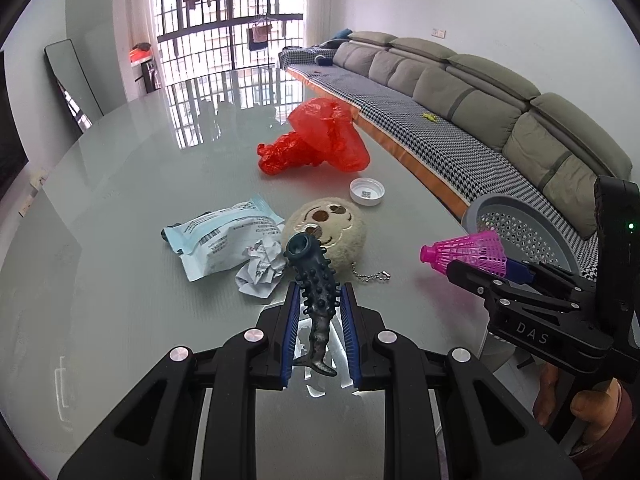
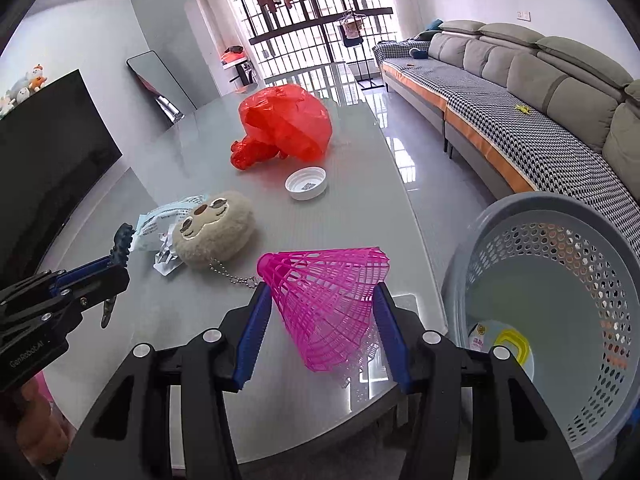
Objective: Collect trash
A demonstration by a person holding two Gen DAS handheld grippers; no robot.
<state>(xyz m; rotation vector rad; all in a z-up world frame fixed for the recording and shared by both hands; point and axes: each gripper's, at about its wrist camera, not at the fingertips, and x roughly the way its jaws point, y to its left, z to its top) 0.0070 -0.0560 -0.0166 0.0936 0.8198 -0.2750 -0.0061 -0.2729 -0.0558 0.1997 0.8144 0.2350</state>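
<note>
My left gripper is shut on a dark studded rubber toy that sticks up between its blue pads, above the table. The right gripper is shut on a pink plastic shuttlecock, held near the table's right edge. A grey perforated trash basket stands just right of it, beside the table, with a yellow item at its bottom. On the table lie a crumpled paper ball, a pale blue wrapper, a red plastic bag and a white bottle cap.
A round plush sloth keychain lies mid-table, its ball chain trailing toward me. A grey sofa with a checked cover runs along the right wall. A dark TV screen stands left of the table.
</note>
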